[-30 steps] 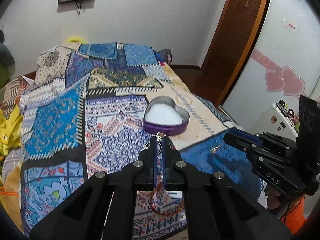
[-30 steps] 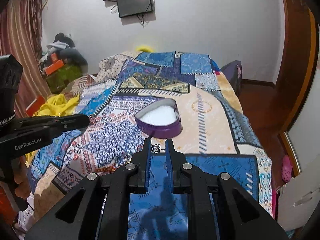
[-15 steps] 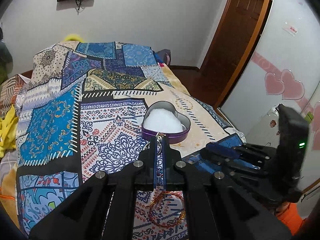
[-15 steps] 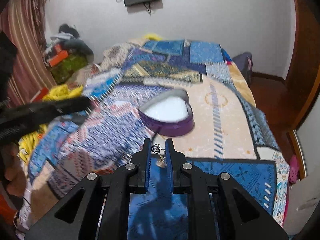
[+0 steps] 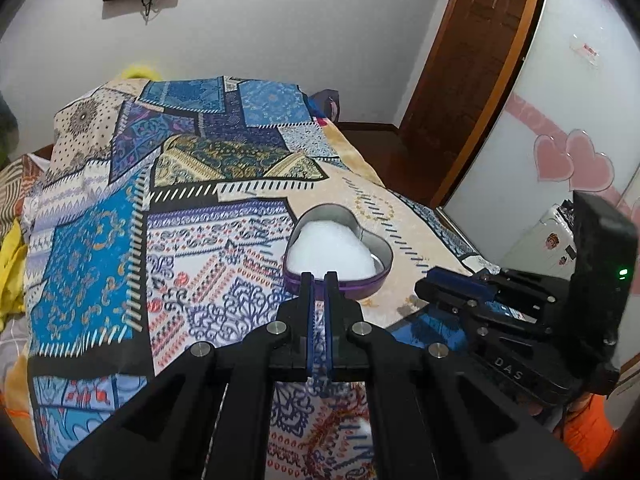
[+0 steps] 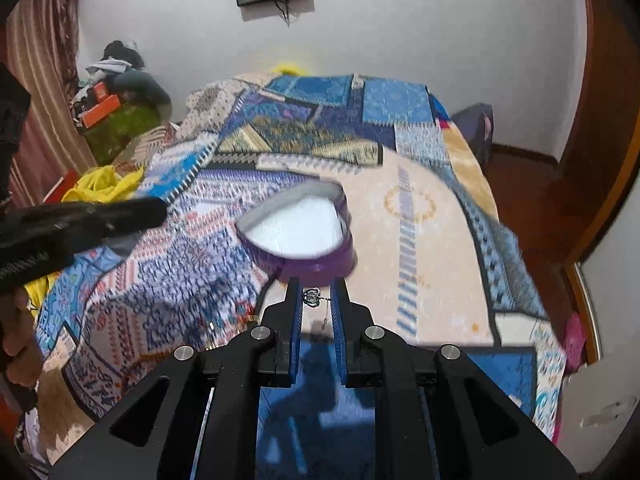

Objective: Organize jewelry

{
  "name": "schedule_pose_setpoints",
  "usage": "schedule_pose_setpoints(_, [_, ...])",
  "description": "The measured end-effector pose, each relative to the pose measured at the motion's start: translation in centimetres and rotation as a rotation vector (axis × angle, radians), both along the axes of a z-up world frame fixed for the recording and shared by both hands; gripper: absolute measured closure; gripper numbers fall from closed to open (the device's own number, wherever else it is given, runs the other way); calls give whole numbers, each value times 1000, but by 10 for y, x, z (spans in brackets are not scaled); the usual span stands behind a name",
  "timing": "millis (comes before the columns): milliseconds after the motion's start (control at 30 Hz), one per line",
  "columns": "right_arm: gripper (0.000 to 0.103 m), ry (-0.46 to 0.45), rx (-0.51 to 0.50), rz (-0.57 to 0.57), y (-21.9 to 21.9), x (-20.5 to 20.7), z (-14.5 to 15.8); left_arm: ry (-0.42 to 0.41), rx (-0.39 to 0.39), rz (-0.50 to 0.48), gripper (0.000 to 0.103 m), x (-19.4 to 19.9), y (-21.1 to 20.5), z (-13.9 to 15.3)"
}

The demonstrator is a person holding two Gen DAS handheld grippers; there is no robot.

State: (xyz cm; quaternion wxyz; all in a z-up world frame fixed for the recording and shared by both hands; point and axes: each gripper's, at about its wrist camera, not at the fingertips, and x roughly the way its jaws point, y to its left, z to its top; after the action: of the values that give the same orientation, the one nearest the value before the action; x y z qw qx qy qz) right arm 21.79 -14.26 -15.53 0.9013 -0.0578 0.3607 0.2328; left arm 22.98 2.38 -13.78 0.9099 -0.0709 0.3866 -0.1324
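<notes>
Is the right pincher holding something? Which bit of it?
Yes. The right gripper pinches a small silver charm by its sides, between the fingertips; a thin chain dangles below it.

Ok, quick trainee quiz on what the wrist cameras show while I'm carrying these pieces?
1. True or false: the heart-shaped tin has its lid on.
2. What is between the fingers of the right gripper? A) a small silver trinket B) a yellow cloth C) nothing
3. Fill in: the tin rests on a patterned ____.

Key
1. False. It is open and the white padding inside shows.
2. A.
3. Bedspread.
</notes>
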Motion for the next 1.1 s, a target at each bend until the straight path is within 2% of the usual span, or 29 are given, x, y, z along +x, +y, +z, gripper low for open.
schedule_pose_setpoints(400, [90, -88, 24, 47, 15, 18, 25, -19, 28, -23, 101, 23, -5, 7])
schedule_pose_setpoints(567, [90, -89, 36, 58, 18, 25, 26, 20, 29, 11, 101, 28, 12, -2])
schedule_pose_setpoints(667, [90, -77, 45, 53, 16, 32, 25, 55, 57, 34, 100, 30, 21, -12])
schedule_pose_setpoints(767, [90, -61, 55, 51, 14, 38, 25, 120, 53, 29, 92, 32, 29, -27])
schedule_pose_setpoints(933, [90, -49, 52, 49, 14, 44, 25, 216, 59, 15, 67, 35, 29, -53])
schedule_pose_setpoints(1100, [90, -41, 41, 51, 15, 45, 22, 310, 19, 9, 62, 43, 25, -75])
